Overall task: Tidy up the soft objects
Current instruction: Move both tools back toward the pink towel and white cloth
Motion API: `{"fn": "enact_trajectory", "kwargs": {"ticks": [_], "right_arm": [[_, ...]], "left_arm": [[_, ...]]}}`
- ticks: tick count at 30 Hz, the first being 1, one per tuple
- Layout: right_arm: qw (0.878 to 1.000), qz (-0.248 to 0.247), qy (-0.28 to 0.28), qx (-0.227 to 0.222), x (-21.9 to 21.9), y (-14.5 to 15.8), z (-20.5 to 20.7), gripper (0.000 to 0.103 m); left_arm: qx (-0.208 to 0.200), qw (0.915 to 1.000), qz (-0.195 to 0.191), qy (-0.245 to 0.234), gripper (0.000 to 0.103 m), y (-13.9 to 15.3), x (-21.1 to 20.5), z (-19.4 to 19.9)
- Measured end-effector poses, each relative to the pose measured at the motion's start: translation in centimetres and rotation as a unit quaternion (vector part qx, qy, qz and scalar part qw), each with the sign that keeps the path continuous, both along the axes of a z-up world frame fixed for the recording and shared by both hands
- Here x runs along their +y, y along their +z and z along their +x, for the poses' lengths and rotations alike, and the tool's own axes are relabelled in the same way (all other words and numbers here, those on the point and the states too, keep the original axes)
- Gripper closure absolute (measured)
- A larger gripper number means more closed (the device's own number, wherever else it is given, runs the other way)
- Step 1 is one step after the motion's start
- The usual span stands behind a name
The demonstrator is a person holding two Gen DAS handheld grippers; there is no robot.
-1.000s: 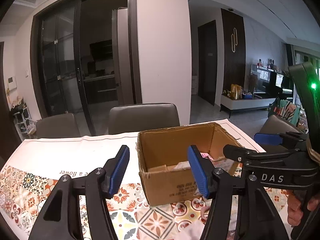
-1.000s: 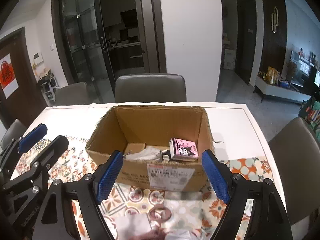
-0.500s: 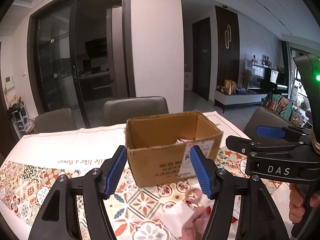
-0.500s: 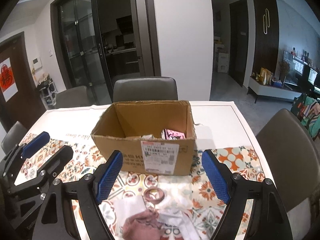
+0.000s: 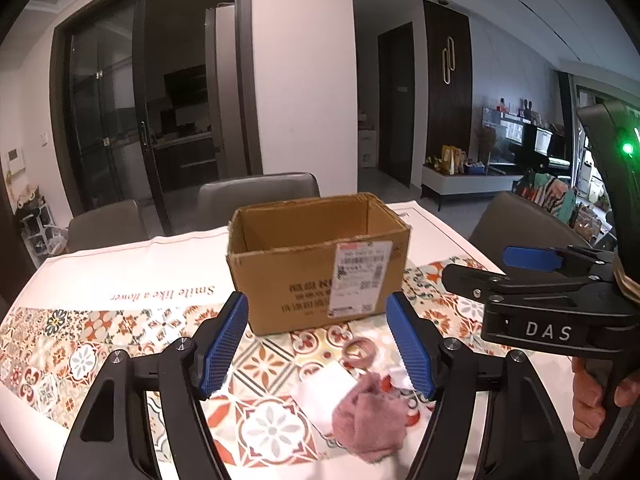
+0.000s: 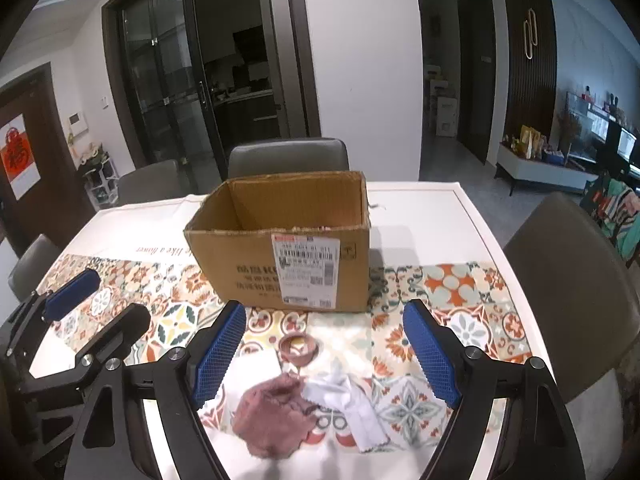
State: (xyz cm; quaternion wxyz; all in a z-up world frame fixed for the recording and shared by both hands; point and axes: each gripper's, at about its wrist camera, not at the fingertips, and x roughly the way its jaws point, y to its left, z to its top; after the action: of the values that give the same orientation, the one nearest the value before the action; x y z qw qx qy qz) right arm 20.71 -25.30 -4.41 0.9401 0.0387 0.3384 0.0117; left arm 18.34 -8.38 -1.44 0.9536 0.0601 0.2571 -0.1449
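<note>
An open cardboard box (image 5: 320,264) (image 6: 280,256) stands mid-table on the patterned cloth. In front of it lie a crumpled pink cloth (image 6: 272,416) (image 5: 370,420), a white cloth (image 6: 352,404), a flat white piece (image 5: 324,396) and a pink hair tie (image 6: 299,348) (image 5: 358,350). My left gripper (image 5: 318,344) is open and empty above the table, before the box. My right gripper (image 6: 324,356) is open and empty, over the soft things; it also shows in the left wrist view (image 5: 532,280).
Grey chairs (image 6: 288,156) stand behind the table and one (image 6: 568,264) at its right side. The table's right edge (image 6: 480,224) is near the box. The left gripper's body (image 6: 72,320) is at the right wrist view's left.
Both grippers have drawn back and down from over the box. The box interior is now out of sight and the cloths on the table have come into view.
</note>
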Motion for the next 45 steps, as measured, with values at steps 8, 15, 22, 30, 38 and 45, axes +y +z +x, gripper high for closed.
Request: {"fn": "enact_trajectory", "kwargs": {"ticks": [8,15,22,30,38,45], "right_arm": [[1.0,0.004,0.009,0.024,-0.9,-1.9,-1.5,0.021],[0.999,-0.003,0.018,0.045,-1.2,-3.6,-2.4,0.021],[0.997,-0.007,0.029,0.075,-1.7,-5.9,-2.5,0.022],[0.993,-0.011,0.038,0.111,-2.1,-8.9,-1.8,0.025],[0.989,-0.016,0.048,0.142,-2.1,-11.6,-0.4,0.03],[0.983,-0.013,0.05,0.174,-2.1,-14.0,1.2,0.033]], "left_arm": [[0.031,0.9995,0.001,0.0,0.03,-1.9,-0.7,-1.3],[0.068,0.9977,0.0,-0.001,0.03,-4.4,-1.4,-2.1],[0.097,0.9952,0.007,-0.001,0.03,-7.0,-2.2,-2.6],[0.129,0.9914,0.019,-0.001,0.03,-9.7,-2.8,-1.7],[0.156,0.9875,0.023,-0.005,0.03,-12.1,-2.8,0.0],[0.174,0.9842,0.025,-0.021,0.03,-13.4,-2.7,1.6]]}}
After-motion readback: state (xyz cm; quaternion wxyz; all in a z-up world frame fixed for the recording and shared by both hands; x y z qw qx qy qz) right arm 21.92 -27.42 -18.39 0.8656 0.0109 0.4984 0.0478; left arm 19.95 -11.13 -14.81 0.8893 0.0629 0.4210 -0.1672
